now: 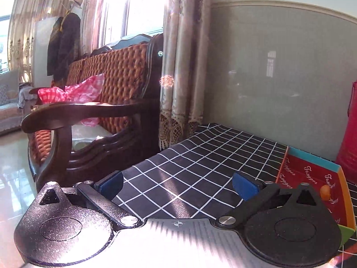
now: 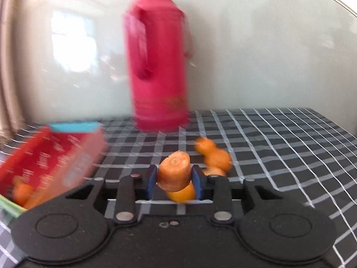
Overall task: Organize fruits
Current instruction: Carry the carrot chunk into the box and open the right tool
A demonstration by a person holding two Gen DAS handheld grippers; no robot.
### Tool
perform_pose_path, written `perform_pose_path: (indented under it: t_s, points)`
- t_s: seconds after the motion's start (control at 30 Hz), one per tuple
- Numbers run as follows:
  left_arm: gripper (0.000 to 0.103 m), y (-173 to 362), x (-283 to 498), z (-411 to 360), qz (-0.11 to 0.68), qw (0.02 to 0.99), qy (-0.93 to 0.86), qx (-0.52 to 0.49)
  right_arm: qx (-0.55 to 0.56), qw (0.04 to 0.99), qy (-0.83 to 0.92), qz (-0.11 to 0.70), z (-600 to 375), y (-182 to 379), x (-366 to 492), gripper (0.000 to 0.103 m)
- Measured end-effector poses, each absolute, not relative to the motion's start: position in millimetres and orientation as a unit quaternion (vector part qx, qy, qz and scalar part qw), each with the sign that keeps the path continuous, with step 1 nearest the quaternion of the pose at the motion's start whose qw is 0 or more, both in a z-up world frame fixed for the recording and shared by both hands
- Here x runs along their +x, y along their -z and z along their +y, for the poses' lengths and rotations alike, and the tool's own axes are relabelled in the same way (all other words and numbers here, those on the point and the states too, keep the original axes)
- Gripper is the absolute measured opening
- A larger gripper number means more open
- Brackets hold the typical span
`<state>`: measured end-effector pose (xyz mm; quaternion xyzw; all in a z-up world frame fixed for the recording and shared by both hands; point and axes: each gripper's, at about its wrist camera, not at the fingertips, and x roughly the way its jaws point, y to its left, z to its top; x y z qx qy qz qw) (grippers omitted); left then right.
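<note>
My right gripper (image 2: 175, 178) is shut on a thick orange carrot chunk (image 2: 175, 170), cut face toward the camera, held just above the table. A second orange piece (image 2: 181, 194) shows directly under it. More carrot chunks (image 2: 217, 159) lie on the checked cloth just beyond, to the right. A red cardboard box (image 2: 44, 163) with a blue rim sits to the left, with orange pieces (image 2: 22, 193) inside. The right wrist view is blurred. My left gripper (image 1: 177, 184) is open over the cloth with nothing between its pads; the red box (image 1: 312, 178) lies to its right with an orange piece (image 1: 325, 192) in it.
A tall red thermos (image 2: 158, 67) stands at the back against the pale wall. The table's black cloth with white grid lines (image 1: 200, 156) ends at a left edge beside a wooden armchair (image 1: 78, 116) and a curtain (image 1: 183, 67).
</note>
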<state>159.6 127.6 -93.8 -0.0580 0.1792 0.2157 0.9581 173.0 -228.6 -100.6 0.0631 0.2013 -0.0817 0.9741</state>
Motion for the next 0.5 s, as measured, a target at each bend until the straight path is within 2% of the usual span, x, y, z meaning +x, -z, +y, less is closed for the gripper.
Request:
perform_pose_path:
  t_s: [0.2,0.5]
  points:
    - [0.103,97,156,135,0.182,0.955,-0.230,-0.049,0.069,0.980,-0.049,0.178,-181,93,184,0.026]
    - [0.103,100,145,152,0.188,0.948,-0.253,-0.042,0.024,0.970,-0.102,0.219,-120,109,212,0.027]
